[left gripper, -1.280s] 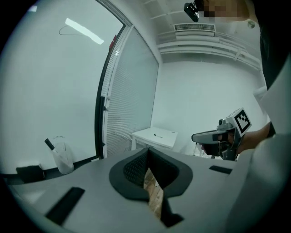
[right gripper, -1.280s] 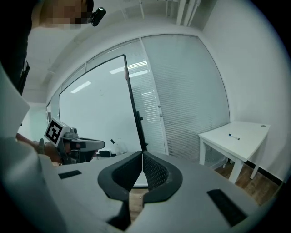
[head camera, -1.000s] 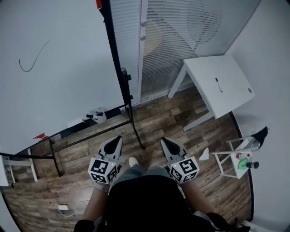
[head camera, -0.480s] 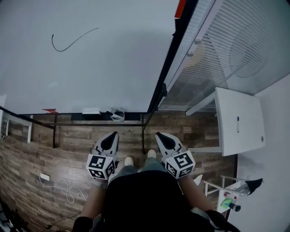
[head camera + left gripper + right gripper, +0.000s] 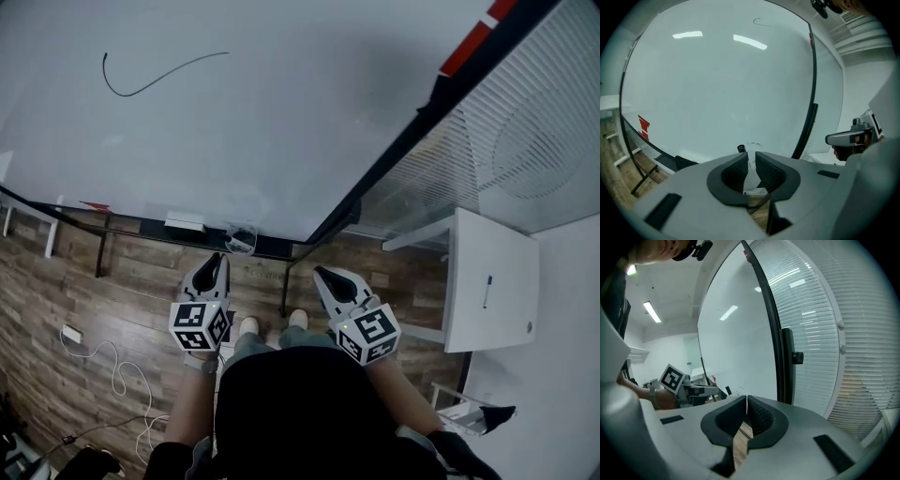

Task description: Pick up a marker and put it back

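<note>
A clear cup (image 5: 241, 240) stands on the ledge of the whiteboard (image 5: 281, 122), just ahead of my left gripper (image 5: 216, 259). In the left gripper view a black marker cap (image 5: 741, 148) sticks up from that cup, right behind the jaws. The left gripper (image 5: 751, 155) is opening: a narrow gap shows between its pads, with nothing in it. My right gripper (image 5: 320, 273) hovers over the floor to the right of the cup; its pads (image 5: 746, 400) meet, empty. A second marker (image 5: 487, 291) lies on the white table (image 5: 502, 258) at the right.
A white eraser (image 5: 185, 223) lies on the ledge left of the cup. A black curved line (image 5: 159, 75) is drawn on the board. The board's black stand legs (image 5: 284, 286) reach the wooden floor near the person's feet. A cable (image 5: 112, 370) lies at lower left.
The view has swung from the blinds and table toward the whiteboard, which now fills the top. Both grippers have come up close to the ledge, the left one near the cup.
</note>
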Demonstrator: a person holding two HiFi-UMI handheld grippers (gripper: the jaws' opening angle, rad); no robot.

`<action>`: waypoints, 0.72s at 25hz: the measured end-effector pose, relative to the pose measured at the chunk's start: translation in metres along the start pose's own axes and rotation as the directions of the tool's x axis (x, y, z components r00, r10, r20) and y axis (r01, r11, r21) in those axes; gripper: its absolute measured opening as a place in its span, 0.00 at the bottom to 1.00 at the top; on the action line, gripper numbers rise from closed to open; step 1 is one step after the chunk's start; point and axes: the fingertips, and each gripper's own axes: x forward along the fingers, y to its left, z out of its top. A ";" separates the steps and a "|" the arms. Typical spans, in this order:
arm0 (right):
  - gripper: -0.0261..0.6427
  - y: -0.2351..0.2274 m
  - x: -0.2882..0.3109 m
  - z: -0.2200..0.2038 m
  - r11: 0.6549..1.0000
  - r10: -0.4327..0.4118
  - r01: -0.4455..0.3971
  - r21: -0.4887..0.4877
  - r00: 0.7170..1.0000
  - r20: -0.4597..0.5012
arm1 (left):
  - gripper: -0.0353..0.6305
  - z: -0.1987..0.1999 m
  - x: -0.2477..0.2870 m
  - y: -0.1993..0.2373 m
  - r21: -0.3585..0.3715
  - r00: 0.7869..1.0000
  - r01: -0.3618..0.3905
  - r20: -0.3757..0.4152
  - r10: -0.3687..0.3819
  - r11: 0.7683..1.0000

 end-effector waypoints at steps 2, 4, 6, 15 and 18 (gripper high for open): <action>0.09 -0.004 0.004 0.000 1.000 0.000 0.000 -0.004 1.000 -0.006 | 0.19 -0.003 0.012 0.007 -0.020 1.000 -0.012 -0.012 0.011 1.000; 0.09 -0.008 0.006 -0.001 1.000 -0.003 0.003 -0.006 1.000 -0.015 | 0.29 -0.006 0.023 0.014 -0.042 0.999 -0.024 -0.023 0.023 0.999; 0.09 -0.011 0.007 -0.003 1.000 -0.009 0.009 -0.007 1.000 -0.025 | 0.33 -0.008 0.031 0.021 -0.054 0.999 -0.039 -0.026 0.038 0.998; 0.09 -0.033 -0.002 -0.009 0.999 -0.040 0.040 -0.003 0.998 -0.051 | 0.35 -0.008 0.061 0.024 -0.061 0.999 -0.043 -0.027 0.041 0.997; 0.09 -0.038 -0.004 -0.010 0.999 -0.040 0.040 -0.001 0.998 -0.051 | 0.26 -0.008 0.063 0.022 -0.038 0.998 -0.060 -0.027 0.059 0.997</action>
